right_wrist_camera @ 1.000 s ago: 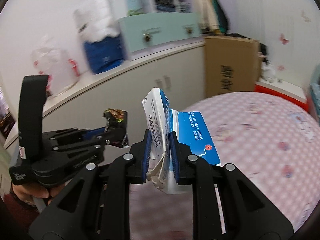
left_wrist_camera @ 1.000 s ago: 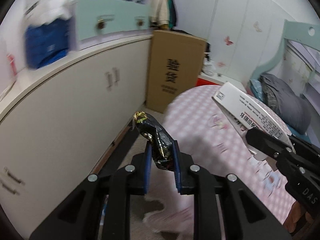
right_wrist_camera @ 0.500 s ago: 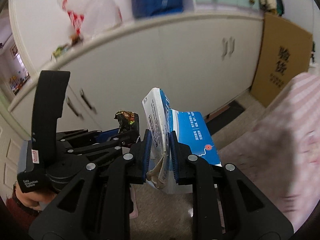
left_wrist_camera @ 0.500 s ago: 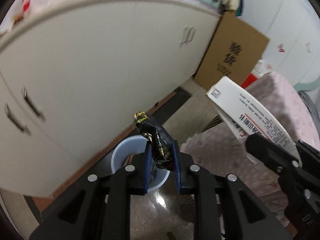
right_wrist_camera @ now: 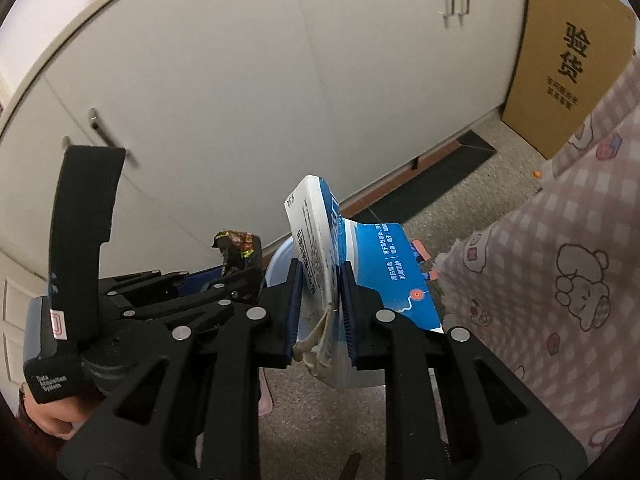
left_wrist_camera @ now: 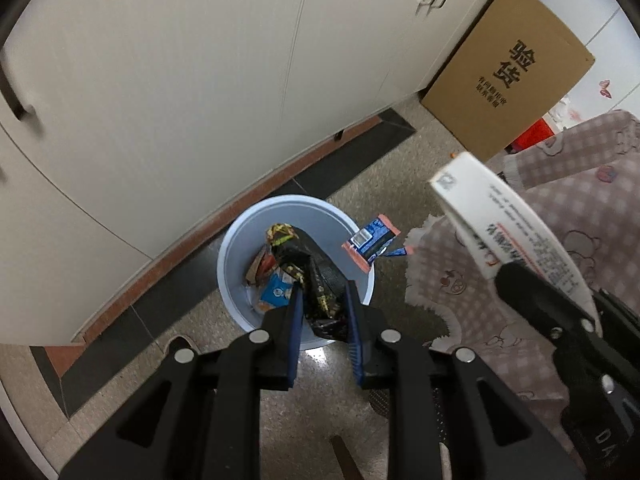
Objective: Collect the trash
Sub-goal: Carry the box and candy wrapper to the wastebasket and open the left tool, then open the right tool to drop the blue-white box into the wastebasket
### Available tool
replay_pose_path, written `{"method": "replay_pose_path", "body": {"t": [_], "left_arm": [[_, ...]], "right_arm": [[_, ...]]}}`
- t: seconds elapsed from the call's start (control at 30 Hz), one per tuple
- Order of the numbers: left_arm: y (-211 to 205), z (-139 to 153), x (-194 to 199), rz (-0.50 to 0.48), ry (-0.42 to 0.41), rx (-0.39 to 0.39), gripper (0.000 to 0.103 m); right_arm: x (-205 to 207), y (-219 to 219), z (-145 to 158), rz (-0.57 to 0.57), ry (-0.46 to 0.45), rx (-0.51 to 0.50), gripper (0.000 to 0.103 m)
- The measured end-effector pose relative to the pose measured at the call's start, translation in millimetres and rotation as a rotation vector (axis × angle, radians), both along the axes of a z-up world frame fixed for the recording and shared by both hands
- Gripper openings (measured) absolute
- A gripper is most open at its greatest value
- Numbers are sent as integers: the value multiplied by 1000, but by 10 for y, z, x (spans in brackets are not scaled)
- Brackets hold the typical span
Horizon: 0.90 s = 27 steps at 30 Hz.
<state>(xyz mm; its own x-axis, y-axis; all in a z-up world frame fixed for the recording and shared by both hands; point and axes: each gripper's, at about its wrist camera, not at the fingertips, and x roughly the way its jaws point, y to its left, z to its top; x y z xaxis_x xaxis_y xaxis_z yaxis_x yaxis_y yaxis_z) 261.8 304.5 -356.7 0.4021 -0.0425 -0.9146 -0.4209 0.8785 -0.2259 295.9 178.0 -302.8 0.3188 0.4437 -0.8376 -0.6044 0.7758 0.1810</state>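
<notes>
Jaws pinch wrapper (left_wrist_camera: 320,280), over bin rim (left_wrist_camera: 240,232)

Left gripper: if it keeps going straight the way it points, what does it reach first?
Most likely the trash already lying in the pale blue round plastic bin, whose open mouth sits beyond the left gripper and its held black crinkled snack wrapper. Depth is uncertain.
</notes>
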Motion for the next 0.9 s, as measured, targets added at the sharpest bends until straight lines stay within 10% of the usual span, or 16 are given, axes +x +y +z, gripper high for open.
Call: {"method": "replay_pose_path", "body": {"t": [0.17, 0.23, 0.33, 0.9], "left_arm": [[45, -130, 13, 12, 1, -11, 28], [66, -133, 25, 28, -3, -3, 54], [92, -108, 3, 54, -20, 17, 63], [246, 48, -215, 104, -18, 124, 64]], "right_arm": [[89, -62, -92, -35, 5, 2, 19], [83, -85, -104, -42, 9, 6, 19], [106, -91, -117, -45, 14, 9, 19], [88, 14, -154, -20, 59, 45, 19]]}}
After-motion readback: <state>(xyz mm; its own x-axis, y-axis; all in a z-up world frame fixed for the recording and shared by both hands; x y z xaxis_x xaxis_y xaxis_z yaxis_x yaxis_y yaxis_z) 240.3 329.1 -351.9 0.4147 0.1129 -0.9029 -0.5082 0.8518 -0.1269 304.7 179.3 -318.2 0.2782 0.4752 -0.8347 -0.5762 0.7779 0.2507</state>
